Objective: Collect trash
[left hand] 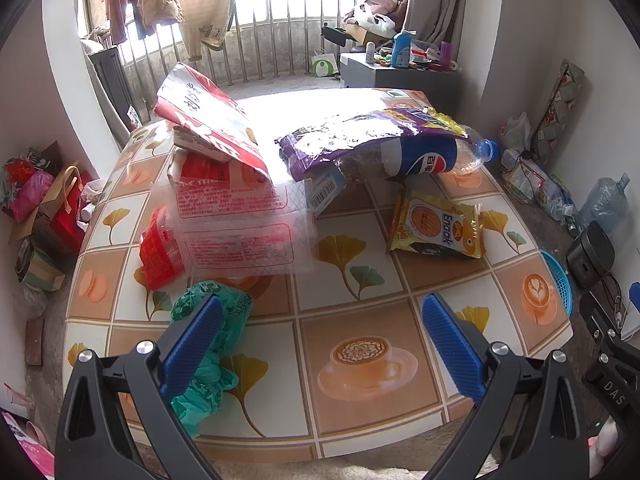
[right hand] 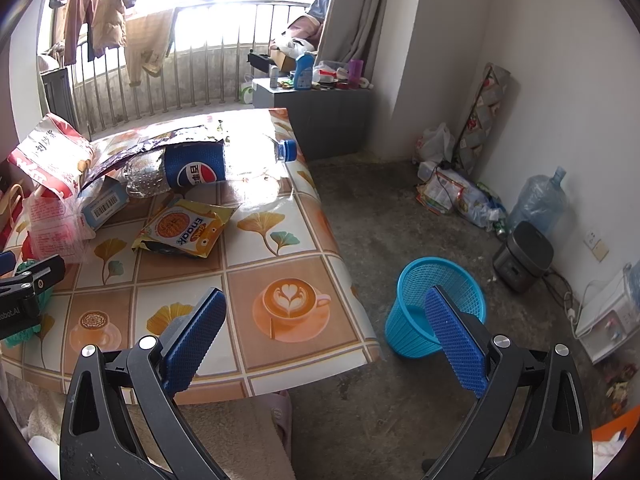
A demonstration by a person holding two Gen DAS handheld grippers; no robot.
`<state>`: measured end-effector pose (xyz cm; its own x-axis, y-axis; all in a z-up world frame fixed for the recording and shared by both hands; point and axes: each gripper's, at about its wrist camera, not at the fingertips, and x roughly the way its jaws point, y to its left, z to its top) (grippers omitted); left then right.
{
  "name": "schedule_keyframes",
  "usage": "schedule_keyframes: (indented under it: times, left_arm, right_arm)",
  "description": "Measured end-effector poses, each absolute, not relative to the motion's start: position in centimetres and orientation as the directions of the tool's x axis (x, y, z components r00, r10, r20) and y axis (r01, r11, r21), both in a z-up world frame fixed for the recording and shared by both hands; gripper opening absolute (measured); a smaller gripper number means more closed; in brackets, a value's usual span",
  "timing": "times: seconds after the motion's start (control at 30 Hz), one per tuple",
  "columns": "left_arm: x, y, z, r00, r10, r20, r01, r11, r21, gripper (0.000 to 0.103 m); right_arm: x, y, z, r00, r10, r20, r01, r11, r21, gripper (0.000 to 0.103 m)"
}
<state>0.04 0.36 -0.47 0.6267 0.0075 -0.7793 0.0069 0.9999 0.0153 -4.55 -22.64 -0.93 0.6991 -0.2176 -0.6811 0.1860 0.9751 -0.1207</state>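
Note:
Trash lies on the table: a crumpled green bag at the front left, clear red-printed wrappers, a red-white bag, a purple bag over a Pepsi bottle, and a yellow Enaak packet. My left gripper is open and empty above the table's front, its left finger over the green bag. My right gripper is open and empty over the table's right front corner. A blue basket stands on the floor to the right of the table.
A grey cabinet with bottles stands behind the table. Bags, a water jug and a dark cooker line the right wall. A slipper lies on the floor under the table's front edge. Boxes and bags sit left of the table.

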Motion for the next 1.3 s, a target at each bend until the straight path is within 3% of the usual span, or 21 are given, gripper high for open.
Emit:
schedule_keyframes:
  times: [1.3]
  left_arm:
    - [-0.2,0.6,-0.8,0.623,0.010,-0.782,0.006,1.000,0.017,0.097]
  right_arm:
    - [-3.6,-21.6,-0.8,0.716,-0.199,-0.669,0.173,0.979,-0.106,0.095]
